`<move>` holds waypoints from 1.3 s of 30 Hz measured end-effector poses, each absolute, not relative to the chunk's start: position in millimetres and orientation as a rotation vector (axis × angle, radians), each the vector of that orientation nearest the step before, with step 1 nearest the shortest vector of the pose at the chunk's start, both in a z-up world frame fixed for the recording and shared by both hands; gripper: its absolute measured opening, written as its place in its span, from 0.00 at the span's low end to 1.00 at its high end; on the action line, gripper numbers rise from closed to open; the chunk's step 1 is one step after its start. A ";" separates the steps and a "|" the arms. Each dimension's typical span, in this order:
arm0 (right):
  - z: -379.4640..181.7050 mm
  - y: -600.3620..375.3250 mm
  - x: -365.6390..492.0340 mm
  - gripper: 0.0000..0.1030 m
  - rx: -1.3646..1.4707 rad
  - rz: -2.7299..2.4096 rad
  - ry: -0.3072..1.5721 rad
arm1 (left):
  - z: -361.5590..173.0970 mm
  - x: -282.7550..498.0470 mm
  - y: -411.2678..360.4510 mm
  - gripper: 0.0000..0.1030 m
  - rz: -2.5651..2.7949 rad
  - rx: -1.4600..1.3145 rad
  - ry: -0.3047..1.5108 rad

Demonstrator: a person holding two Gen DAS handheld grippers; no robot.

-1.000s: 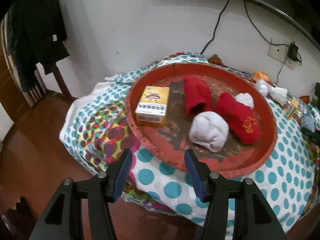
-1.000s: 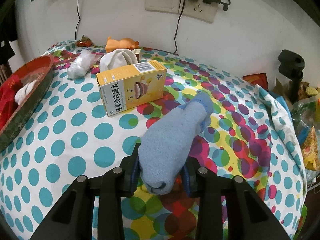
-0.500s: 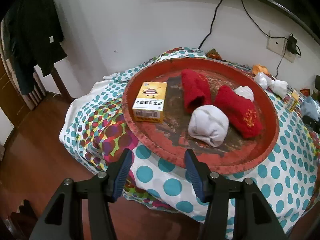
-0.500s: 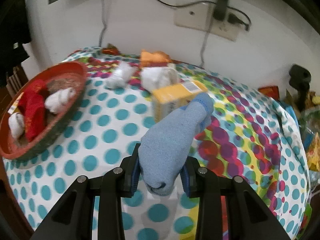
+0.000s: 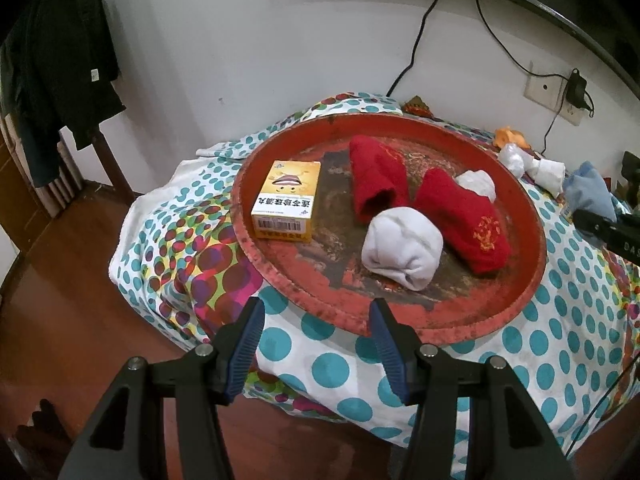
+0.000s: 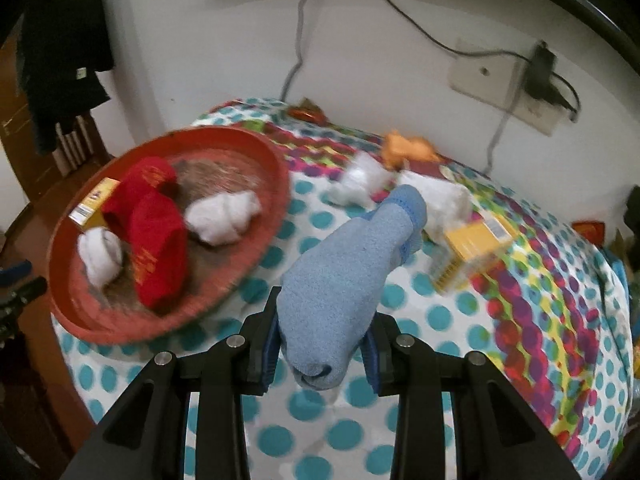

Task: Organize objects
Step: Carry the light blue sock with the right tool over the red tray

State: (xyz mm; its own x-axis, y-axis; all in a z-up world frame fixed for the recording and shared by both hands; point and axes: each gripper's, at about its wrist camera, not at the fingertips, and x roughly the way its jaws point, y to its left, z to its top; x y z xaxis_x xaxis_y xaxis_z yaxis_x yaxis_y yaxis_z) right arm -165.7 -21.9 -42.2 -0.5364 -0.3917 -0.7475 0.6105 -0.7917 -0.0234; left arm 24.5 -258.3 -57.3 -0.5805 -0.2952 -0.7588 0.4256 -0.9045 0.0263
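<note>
Two hand-held grippers: right (image 6: 320,348) clamps blue sock (image 6: 348,276) (tray (image 6: 176,320) probably below-left); left (image 5: 316,344) wide, empty.

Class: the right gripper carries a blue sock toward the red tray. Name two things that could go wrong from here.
1. The rolled light-blue sock juts far beyond the right gripper; it might sag or slip out.
2. The round red tray is crowded with red socks and white bundles; landing there could nudge them.
</note>
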 end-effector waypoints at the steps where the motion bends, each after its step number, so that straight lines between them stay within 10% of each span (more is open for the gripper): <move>1: -41.5 -28.7 -165.1 0.32 1.025 -2.296 0.383 | -57.5 24.3 -258.3 0.54 -2.472 1.148 0.223; 39: -67.5 -205.8 -230.1 0.34 1.147 -2.163 0.500 | -60.3 26.2 -274.8 0.54 -2.459 1.153 0.278</move>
